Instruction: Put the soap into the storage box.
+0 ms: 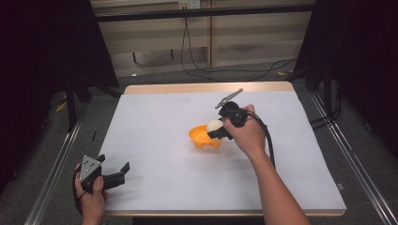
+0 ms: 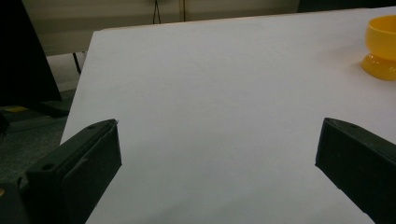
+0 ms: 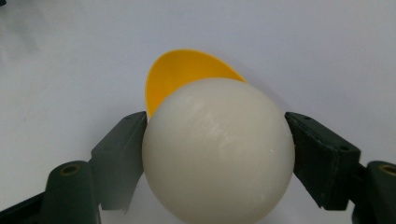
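A cream-white ball (image 3: pixel 218 149) sits squeezed between the two black jaws of my right gripper (image 3: pixel 217 154), which is shut on it. In the high view that ball (image 1: pixel 215 125) hangs just over the rim of a small yellow footed cup (image 1: pixel 202 136) near the table's middle. The cup (image 3: pixel 184 74) shows behind and below the ball in the right gripper view. My left gripper (image 1: pixel 121 172) rests at the table's front left corner, jaws wide open and bare. The left gripper view has the cup (image 2: pixel 382 46) far off at its right edge.
The white table top (image 1: pixel 155 126) has a wooden edge along the back. Metal rails run along both sides of the table. Cables lie on the floor behind it, and dark stands flank the table left and right.
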`<state>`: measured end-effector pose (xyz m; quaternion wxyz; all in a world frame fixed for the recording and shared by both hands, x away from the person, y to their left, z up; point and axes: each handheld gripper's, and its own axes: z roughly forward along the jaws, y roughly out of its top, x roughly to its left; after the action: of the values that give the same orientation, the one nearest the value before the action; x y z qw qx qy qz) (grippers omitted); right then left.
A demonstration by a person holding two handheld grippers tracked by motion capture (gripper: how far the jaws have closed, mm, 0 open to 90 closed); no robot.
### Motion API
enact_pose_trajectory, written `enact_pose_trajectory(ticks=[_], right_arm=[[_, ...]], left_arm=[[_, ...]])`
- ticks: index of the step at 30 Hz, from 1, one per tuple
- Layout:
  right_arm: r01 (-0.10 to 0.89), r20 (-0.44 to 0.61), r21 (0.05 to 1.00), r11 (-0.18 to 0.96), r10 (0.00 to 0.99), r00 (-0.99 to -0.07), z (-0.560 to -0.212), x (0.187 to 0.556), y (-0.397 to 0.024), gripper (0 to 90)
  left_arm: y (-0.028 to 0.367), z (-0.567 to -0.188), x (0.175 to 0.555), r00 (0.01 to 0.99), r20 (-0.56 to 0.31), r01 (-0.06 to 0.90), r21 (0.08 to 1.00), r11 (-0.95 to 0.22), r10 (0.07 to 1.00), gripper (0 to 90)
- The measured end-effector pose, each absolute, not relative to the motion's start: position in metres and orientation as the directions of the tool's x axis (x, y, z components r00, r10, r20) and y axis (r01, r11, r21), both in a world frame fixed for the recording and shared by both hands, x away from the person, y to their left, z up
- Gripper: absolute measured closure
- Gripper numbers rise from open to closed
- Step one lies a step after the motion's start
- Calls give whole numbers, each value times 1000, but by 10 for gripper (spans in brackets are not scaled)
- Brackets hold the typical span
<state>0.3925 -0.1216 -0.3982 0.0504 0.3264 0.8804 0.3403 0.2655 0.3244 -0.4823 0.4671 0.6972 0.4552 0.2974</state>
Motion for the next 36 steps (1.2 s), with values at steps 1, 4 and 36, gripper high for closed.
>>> enact_pose_trajectory(ticks=[1,4,36], right_arm=[[544,134,629,556,611,-780,-398,393,-120,239],[543,136,625,561,607,-783,-399,393,-117,239],[543,119,601,586,606,-786,-413,407,-96,239]], left_arm=[[324,-482,266,409,-11,357,922,-149,913,0],[324,-482,266,409,-11,357,922,-149,913,0],[324,-483,266,413,-20,357,923,-142,910,0]])
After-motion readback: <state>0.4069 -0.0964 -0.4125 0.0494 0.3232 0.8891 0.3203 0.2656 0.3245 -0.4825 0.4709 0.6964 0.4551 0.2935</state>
